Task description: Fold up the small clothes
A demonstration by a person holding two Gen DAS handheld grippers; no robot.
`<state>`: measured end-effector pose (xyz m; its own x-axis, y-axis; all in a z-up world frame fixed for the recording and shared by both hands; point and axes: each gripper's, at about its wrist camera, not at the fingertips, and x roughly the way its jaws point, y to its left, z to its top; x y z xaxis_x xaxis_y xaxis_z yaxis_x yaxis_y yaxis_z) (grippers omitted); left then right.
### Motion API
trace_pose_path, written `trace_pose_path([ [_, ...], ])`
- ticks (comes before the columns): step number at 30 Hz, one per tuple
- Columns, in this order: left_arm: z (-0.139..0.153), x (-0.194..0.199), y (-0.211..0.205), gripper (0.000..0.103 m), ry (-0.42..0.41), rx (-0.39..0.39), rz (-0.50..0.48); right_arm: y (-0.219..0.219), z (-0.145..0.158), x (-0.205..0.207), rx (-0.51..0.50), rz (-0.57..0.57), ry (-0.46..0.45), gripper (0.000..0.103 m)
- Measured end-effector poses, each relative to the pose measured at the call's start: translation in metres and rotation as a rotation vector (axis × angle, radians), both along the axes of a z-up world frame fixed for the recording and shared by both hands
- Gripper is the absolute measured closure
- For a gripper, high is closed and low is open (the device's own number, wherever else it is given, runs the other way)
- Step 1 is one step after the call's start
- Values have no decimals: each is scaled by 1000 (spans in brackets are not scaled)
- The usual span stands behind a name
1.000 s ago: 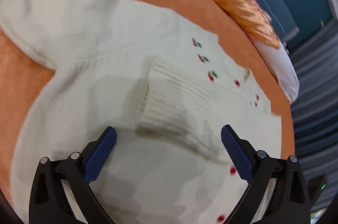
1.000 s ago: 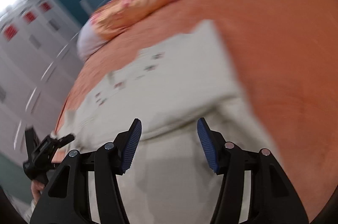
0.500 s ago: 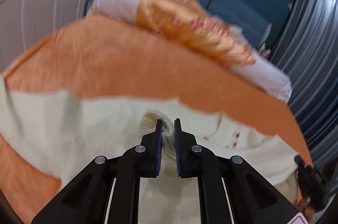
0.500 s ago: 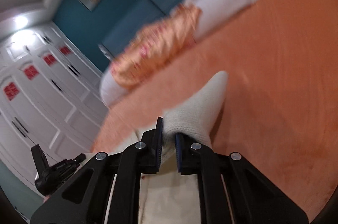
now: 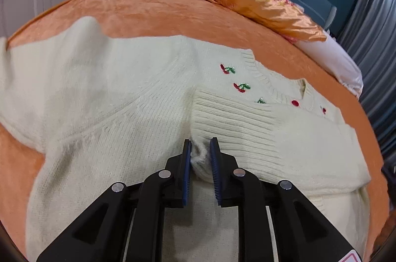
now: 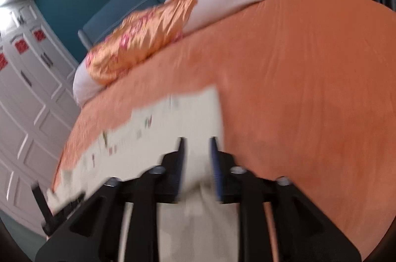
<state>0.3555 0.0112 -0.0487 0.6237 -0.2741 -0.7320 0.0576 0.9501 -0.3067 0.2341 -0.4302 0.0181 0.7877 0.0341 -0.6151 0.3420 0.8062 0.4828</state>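
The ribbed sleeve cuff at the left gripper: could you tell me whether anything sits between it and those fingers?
Nothing visible does. The cuff of the cream sweater lies folded across the chest, and a tuft of its corner sits directly between the opening pads of the left gripper.

Right wrist view is motion-blurred: embroidery on the cardigan point(image 6: 173, 128) smears into streaks, and whether cloth sits between the right gripper point(image 6: 196, 145) fingers can't be told. Left wrist view: cardigan hem cut off by bottom edge, sleeve end by left edge.
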Motion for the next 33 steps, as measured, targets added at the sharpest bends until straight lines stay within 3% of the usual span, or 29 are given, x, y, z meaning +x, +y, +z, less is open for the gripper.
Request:
trace_pose_path([
  [2, 0, -2, 1, 85, -10, -16, 2, -12, -3, 30, 7, 9, 41, 45],
  [7, -2, -3, 2, 84, -20, -38, 2, -13, -43, 114, -21, 84, 250, 48],
  [8, -3, -4, 3, 84, -21, -43, 3, -9, -48, 121, -41, 99, 270, 63],
  [9, -3, -4, 3, 84, -22, -47, 3, -5, -45, 126, -74, 107, 255, 89],
  [12, -4, -5, 3, 84, -27, -48, 4, -7, -23, 109, -60, 100, 84, 90],
  [13, -5, -5, 2, 84, -29, -48, 3, -9, -22, 106, -74, 84, 66, 90],
  [14, -5, -5, 2, 84, -30, -47, 2, -11, -29, 106, -99, 61, 87, 92],
  [16, -5, -5, 1, 83, -32, -41, 0, -22, -68, 118, -89, 55, 237, 89],
  [18, -5, -5, -1, 83, -34, -28, 0, -28, -63, 114, -44, 22, 210, 86],
  [20, -5, -5, -1, 83, -34, -23, 1, -21, -41, 102, -97, -38, 185, 86],
  [22, -5, -5, -2, 83, -35, -20, 2, 3, -13, 79, -132, 26, 78, 86],
  [24, -5, -5, -2, 83, -37, -17, 2, 35, -4, 61, -134, 146, 48, 86],
  [28, -5, -5, -2, 83, -36, -18, 2, 86, -39, 50, -204, 327, 165, 88],
  [29, -6, -5, -2, 83, -36, -17, 2, 87, -51, 48, -229, 322, 201, 90],
  [31, -5, -5, -2, 83, -38, -15, 2, 69, -62, 34, -169, 293, 165, 97],
  [32, -6, -5, -2, 83, -36, -16, 2, 56, -61, 27, -148, 243, 169, 103],
  [33, -6, -5, -2, 83, -37, -17, 2, 42, -61, 20, -124, 189, 165, 103],
])
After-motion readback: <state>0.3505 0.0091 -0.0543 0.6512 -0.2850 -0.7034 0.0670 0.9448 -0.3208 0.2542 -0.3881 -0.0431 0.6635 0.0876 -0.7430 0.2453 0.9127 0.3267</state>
